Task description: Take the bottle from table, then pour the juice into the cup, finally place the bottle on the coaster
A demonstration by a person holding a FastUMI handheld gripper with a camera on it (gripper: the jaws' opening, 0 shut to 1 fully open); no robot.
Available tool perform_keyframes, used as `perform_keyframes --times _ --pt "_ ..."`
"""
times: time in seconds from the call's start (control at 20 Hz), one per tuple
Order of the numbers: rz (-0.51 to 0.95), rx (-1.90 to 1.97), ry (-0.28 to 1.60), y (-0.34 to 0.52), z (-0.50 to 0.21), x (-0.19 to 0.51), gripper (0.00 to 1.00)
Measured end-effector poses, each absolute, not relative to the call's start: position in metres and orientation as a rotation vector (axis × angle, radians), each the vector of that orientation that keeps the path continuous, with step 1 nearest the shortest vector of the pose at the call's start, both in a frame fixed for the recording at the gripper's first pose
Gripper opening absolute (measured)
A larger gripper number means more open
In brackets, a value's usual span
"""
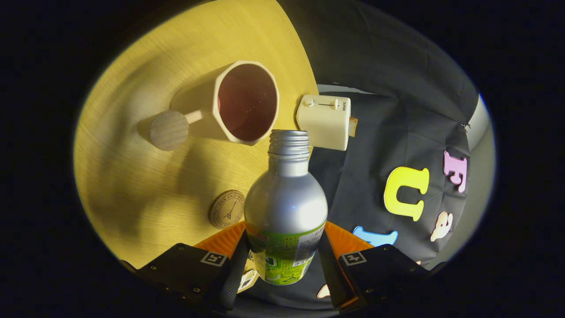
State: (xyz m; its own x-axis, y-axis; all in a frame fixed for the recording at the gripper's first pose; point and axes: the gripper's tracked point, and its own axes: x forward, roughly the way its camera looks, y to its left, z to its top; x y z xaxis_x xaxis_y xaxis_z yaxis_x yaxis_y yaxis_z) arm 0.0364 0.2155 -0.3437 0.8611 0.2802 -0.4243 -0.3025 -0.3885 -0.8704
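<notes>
The bottle (pixel 285 207) is clamped between both fingers of the gripper (pixel 282 260), its open neck tipped toward the cup (pixel 240 104). A tower emblem is stamped on the coaster (pixel 227 209); the bottle's green label print is probably too small to be read

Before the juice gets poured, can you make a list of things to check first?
1. Grip: the gripper has both fingers pressing the bottle: ok.
2. Cap: the bottle's threaded mouth is open, no cap: ok.
3. Aim: the mouth points at the cup but sits short of its rim: not ok yet.
4. Cup: its opening faces the bottle; whether it already holds juice: cannot tell.
5. Coaster: bare, beside the bottle: ok.
6. Toaster: close beside the cup, mind it: ok.
</notes>
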Motion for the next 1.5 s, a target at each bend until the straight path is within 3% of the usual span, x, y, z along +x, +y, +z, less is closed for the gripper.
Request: perform_keyframes --times 1.5 --pt "0.627 -2.04 -0.138 0.234 -0.31 0.047 0.78"
